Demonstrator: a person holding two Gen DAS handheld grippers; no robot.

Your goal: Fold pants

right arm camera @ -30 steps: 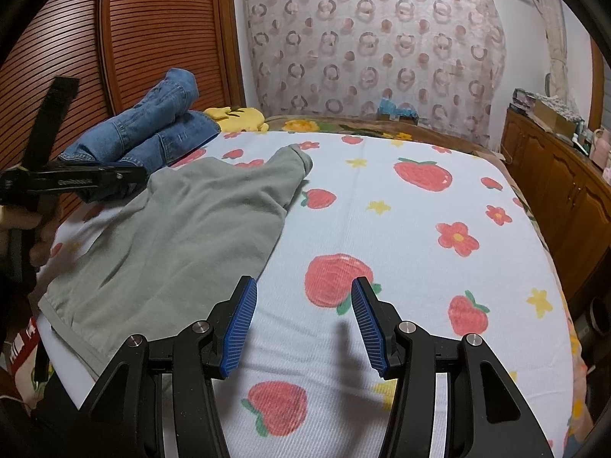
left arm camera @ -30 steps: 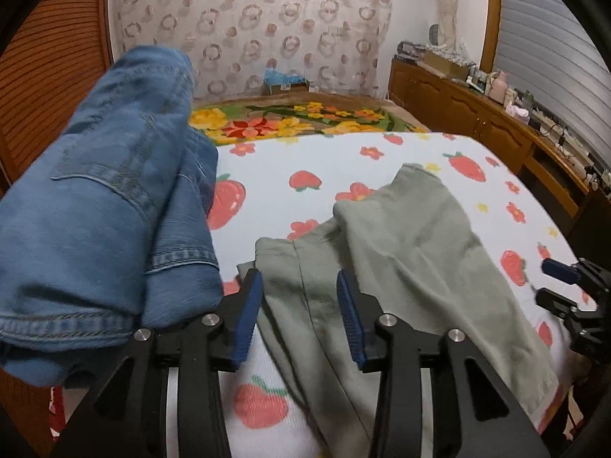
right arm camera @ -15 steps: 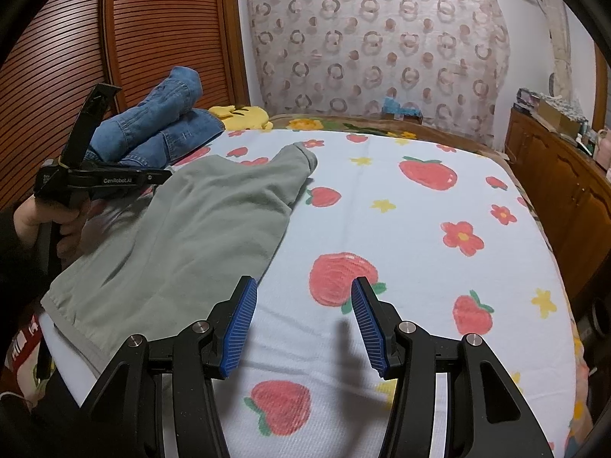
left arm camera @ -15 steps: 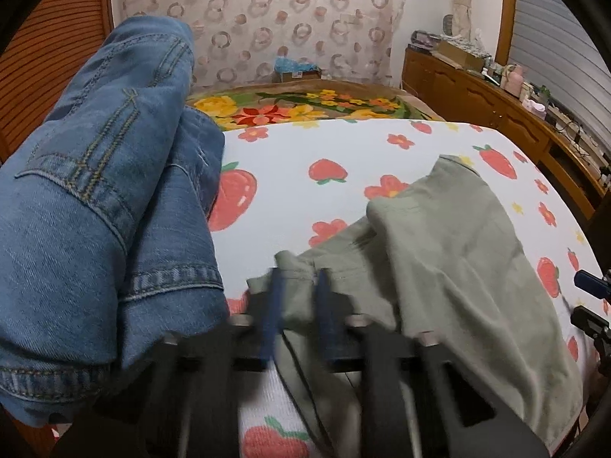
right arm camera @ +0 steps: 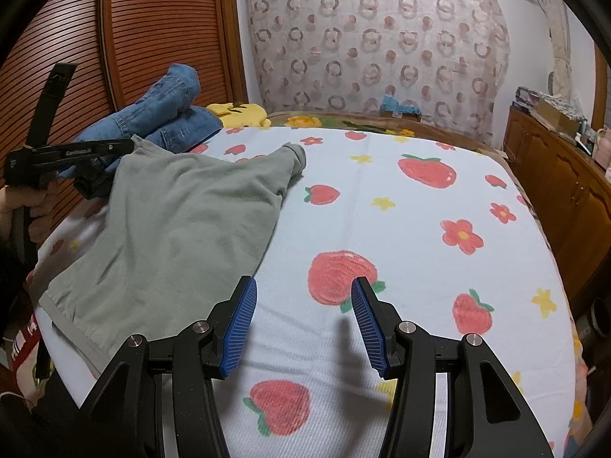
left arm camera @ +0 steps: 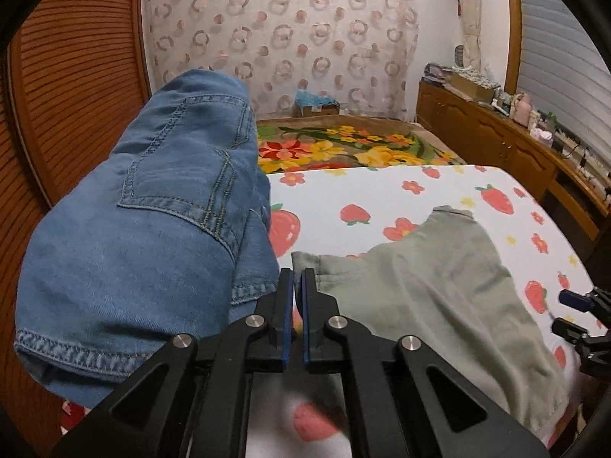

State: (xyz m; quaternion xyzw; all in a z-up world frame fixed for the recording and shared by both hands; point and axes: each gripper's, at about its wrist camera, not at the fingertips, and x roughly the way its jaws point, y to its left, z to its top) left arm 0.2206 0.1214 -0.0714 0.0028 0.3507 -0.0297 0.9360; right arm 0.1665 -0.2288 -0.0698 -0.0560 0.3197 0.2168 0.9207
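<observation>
Grey-green pants (left arm camera: 431, 290) lie spread on the strawberry-print bedsheet (right arm camera: 420, 229); they also show at the left of the right wrist view (right arm camera: 183, 221). My left gripper (left arm camera: 297, 286) is shut on the near corner of the pants' hem and lifts it a little off the bed. In the right wrist view the left gripper (right arm camera: 91, 183) sits at that raised corner. My right gripper (right arm camera: 303, 320) is open and empty above bare sheet, just right of the pants' near edge. It shows at the right edge of the left wrist view (left arm camera: 573, 313).
Folded blue jeans (left arm camera: 145, 236) are piled left of the pants, against the wooden slatted wall (right arm camera: 152, 38). A yellow plush (right arm camera: 240, 112) lies behind them. A floral blanket (left arm camera: 343, 145) covers the bed's far end. A wooden cabinet (right arm camera: 561, 175) runs along the right.
My left gripper closed from wide open onto the pants' corner and raised it. The right gripper stayed open in place.
</observation>
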